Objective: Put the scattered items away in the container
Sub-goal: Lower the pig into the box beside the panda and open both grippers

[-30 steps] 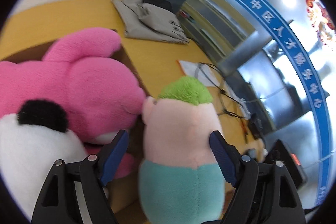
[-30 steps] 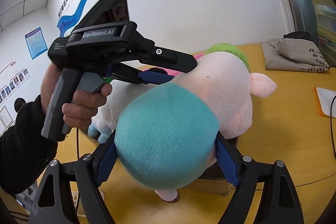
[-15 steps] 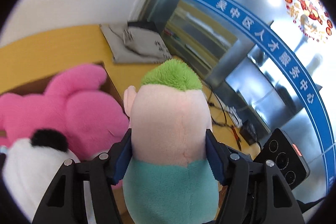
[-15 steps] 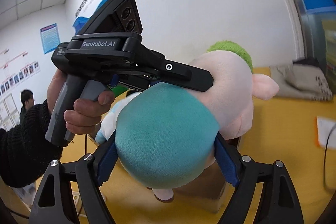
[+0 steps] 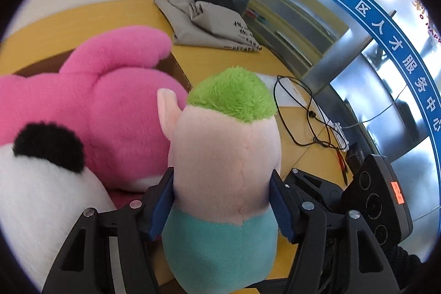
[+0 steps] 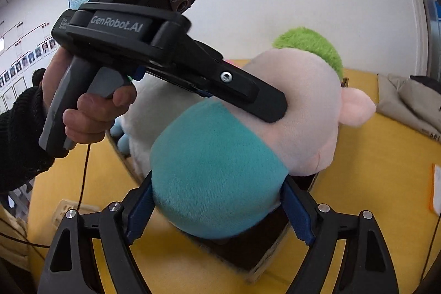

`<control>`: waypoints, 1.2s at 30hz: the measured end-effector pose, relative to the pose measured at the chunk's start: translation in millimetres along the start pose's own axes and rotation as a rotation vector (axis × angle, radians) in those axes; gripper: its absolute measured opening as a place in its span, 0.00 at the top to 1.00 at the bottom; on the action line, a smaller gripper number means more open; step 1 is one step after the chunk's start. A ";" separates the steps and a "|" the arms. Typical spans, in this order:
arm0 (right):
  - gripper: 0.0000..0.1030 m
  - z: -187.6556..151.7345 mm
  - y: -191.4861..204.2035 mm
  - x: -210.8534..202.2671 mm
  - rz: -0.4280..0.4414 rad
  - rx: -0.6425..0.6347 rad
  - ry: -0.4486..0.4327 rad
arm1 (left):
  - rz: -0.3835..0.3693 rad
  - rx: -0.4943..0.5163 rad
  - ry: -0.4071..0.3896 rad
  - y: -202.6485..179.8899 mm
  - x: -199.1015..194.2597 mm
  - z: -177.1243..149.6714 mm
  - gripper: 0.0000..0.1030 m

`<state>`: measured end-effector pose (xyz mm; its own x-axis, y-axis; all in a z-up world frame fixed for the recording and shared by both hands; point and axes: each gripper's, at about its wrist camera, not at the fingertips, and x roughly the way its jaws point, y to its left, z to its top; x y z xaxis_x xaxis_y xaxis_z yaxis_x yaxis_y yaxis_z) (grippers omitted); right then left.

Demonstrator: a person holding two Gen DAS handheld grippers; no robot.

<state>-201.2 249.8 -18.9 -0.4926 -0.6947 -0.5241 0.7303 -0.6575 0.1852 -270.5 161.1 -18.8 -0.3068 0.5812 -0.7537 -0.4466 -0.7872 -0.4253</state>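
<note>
The left hand-held gripper [image 5: 222,201] is clamped on the pig plush [image 5: 226,167] at its pink midsection, the right hand-held gripper [image 6: 217,208] on its teal base, above the cardboard box [image 6: 278,252] near the tabletop [image 6: 366,156] edge. Being soft, light and compressible, it is best gripped across the body.

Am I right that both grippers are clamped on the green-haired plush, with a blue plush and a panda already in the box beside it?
Not quite: the plush beside the panda is pink, not blue, as the left wrist view shows. Both the left gripper and right gripper do clamp the green-haired plush.
</note>
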 end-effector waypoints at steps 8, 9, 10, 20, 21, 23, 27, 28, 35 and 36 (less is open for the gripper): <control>0.12 -4.0 13.0 -8.8 -0.056 0.044 0.058 | -0.044 -0.019 0.026 10.0 15.2 -1.6 0.37; 0.12 -4.5 14.2 -11.9 -0.060 0.046 0.062 | -0.044 -0.018 0.031 10.7 17.5 -1.7 0.36; 0.12 -5.2 14.6 -15.5 -0.059 0.052 0.063 | -0.047 -0.018 0.036 11.3 19.7 -1.7 0.35; 0.06 -20.9 24.1 -55.3 -0.123 0.180 0.036 | -0.077 -0.034 0.031 8.1 9.5 -10.0 0.23; 0.05 -22.8 36.4 -62.5 -0.131 0.180 0.034 | -0.064 -0.029 0.009 5.1 -1.9 -15.1 0.23; 0.03 -32.4 53.1 -75.0 -0.132 0.179 0.027 | -0.032 -0.002 -0.041 -3.0 -29.1 -31.5 0.23; 0.01 -40.2 79.6 -86.6 -0.123 0.188 0.001 | 0.043 0.043 -0.155 -13.3 -93.9 -76.6 0.23; 0.01 -44.3 87.9 -88.9 -0.113 0.191 -0.008 | 0.056 0.034 -0.177 -10.8 -108.7 -87.9 0.23; 0.01 -33.5 92.3 -68.4 -0.133 0.201 -0.037 | 0.187 -0.017 -0.236 32.5 -173.2 -150.8 0.23; 0.01 -31.3 98.4 -67.7 -0.145 0.182 -0.041 | 0.192 -0.040 -0.238 44.6 -177.3 -154.7 0.23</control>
<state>-81.2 241.2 8.7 -0.6079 -0.5979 -0.5225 0.5546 -0.7906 0.2594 -106.0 -8.9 18.4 -0.5726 0.4494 -0.6856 -0.3297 -0.8920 -0.3094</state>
